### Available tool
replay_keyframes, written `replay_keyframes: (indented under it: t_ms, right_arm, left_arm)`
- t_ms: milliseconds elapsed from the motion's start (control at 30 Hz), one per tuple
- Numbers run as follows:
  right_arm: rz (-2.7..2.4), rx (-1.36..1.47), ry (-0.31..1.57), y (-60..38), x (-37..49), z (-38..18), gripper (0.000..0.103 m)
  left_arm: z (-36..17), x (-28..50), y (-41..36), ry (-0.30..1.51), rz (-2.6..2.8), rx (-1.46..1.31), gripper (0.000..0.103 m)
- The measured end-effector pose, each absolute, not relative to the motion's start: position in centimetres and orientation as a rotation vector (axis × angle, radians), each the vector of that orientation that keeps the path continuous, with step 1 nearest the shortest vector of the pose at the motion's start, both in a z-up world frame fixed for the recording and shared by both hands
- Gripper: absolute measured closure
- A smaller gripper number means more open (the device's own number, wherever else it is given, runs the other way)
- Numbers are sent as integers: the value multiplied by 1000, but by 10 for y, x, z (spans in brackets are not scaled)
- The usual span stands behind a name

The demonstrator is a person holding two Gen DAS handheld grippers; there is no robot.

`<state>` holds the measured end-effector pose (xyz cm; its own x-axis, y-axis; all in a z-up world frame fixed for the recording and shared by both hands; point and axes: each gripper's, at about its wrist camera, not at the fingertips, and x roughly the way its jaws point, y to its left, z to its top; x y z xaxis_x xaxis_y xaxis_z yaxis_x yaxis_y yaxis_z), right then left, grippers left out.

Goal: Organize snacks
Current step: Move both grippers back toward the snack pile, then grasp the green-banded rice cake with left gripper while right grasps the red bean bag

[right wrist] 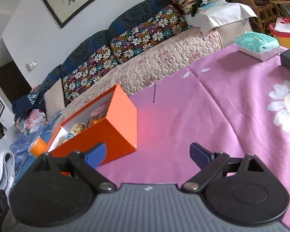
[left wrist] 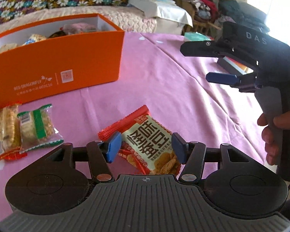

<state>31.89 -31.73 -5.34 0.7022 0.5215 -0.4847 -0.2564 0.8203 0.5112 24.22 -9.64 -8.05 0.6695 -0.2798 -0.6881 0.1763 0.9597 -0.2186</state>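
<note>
- left gripper point(left wrist: 145, 145): fingers narrow, pinching the red snack packet point(left wrist: 145, 141) lying on the pink bench point(left wrist: 183, 89)
- orange box point(left wrist: 56, 58) at ten o'clock; right gripper point(right wrist: 147, 154): fingers wide, empty

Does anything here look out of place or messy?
Only mildly: three snack packets lie loose on the pink cloth outside the orange box, the red packet askew between the left tool's fingers. Nothing spilled or damaged.

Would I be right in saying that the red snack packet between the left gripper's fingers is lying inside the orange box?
Not quite: the red snack packet sits between the fingers of the left gripper, but on the pink tablecloth, in front of the orange box, not inside it. The left wrist view shows this.
</note>
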Motion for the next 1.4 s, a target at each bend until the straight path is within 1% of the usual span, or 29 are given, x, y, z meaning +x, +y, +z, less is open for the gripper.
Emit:
replay_keyframes:
  t_ms: [300, 367, 433, 500, 567, 633, 767, 800, 867, 1000, 1033, 1133, 1233, 1400]
  right_arm:
    - [486, 351, 687, -302, 318, -56, 10]
    - [475, 347, 696, -304, 319, -58, 10]
    - [466, 348, 709, -306, 320, -62, 10]
    - [459, 346, 727, -309, 320, -68, 10]
    - [458, 340, 743, -310, 319, -72, 10]
    - [460, 328, 751, -310, 319, -75, 10]
    - [478, 303, 753, -302, 317, -74, 10]
    - [487, 294, 751, -299, 316, -73, 10]
    - [497, 270, 749, -295, 315, -72, 10]
    - [488, 237, 757, -292, 316, -74, 10]
    - [488, 239, 759, -292, 316, -74, 10]
    - [494, 254, 756, -293, 316, -72, 10]
    - [518, 238, 761, -288, 313, -71, 10]
    - [656, 158, 790, -268, 286, -74, 10]
  left_arm:
    - [-68, 226, -71, 766, -240, -223, 86]
    - [-63, 217, -60, 744, -232, -255, 79]
    - [-59, 202, -47, 726, -198, -265, 53]
    - [-57, 182, -29, 690, -147, -236, 44]
    - [-56, 175, -15, 677, -80, -181, 42]
    - [-57, 179, 0, 674, -10, -153, 41]
    - [-66, 210, 20, 687, 40, -202, 43]
    - [-67, 218, 19, 686, 36, -191, 46]
    - [-71, 236, 13, 697, 15, -143, 46]
    - [-91, 265, 5, 778, -13, -142, 47]
    - [-96, 269, 3, 791, 0, -137, 52]
    - [-105, 274, -6, 784, 21, -112, 56]
    - [-108, 278, -15, 783, 23, -50, 62]
    - [-109, 279, -11, 783, 20, -60, 62]
